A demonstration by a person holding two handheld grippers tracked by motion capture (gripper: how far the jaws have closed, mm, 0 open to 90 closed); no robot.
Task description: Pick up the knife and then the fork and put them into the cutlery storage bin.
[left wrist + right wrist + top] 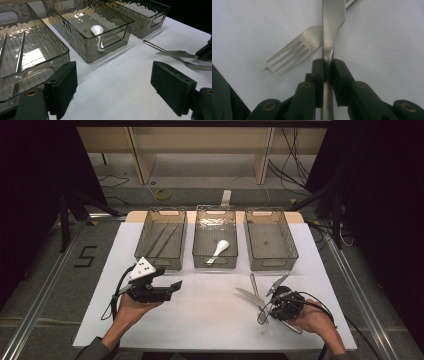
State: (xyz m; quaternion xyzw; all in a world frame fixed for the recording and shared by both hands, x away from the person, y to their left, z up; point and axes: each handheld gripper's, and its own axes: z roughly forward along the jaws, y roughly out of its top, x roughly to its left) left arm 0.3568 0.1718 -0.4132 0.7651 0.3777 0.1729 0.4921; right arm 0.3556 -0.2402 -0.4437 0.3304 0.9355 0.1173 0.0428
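**Right gripper clamps the knife beside the fork**

The right gripper (280, 306) sits near the table's (210, 320) front right corner, with the white edge close on its outer side and open white surface stretching away toward the left gripper (167, 289). Ahead of it stand 3 clear bins (272, 262) in a row, their front walls near its jaws.

In the right gripper view its 2 jaws are clenched on the knife (332, 30), the pads pressing the metal at the neck between blade and handle; the blade runs straight ahead of the jaws. The fork (294, 53) lies on the table just beside the jaws, tines pointing back toward the gripper, its handle passing under the knife.

The left gripper hangs released, jaws wide apart with bare table between them, well apart from the knife. A white spoon (220, 249) lies in the middle bin.
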